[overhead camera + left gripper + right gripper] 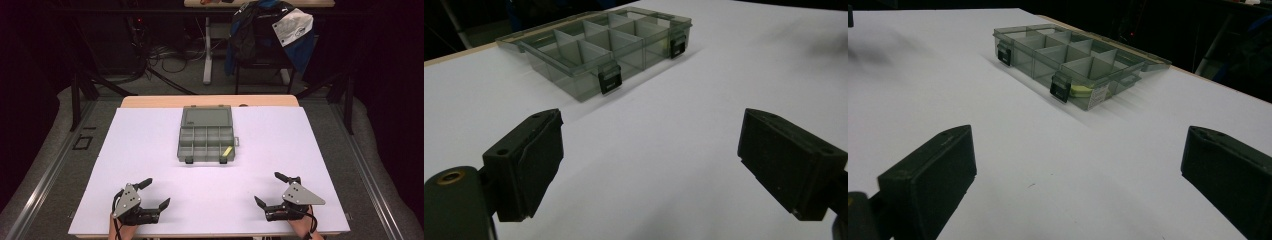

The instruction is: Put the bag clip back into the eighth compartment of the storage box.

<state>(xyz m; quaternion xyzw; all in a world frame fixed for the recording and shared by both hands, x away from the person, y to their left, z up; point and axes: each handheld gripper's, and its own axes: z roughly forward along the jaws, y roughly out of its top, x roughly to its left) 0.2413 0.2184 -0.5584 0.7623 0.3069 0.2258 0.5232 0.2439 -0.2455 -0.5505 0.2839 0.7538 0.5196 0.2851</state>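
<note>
I see the grey translucent plastic compartment box [206,141] lying open on the white table [150,150], its lid folded flat behind it. A small yellow piece [227,151] sits in the box's near right compartment. My left hand-held gripper [156,193] and right hand-held gripper [265,189] rest well in front of the box, both released, jaws wide apart, grasping nothing. I think I should approach the box slowly, keeping the jaws low and level.
</note>
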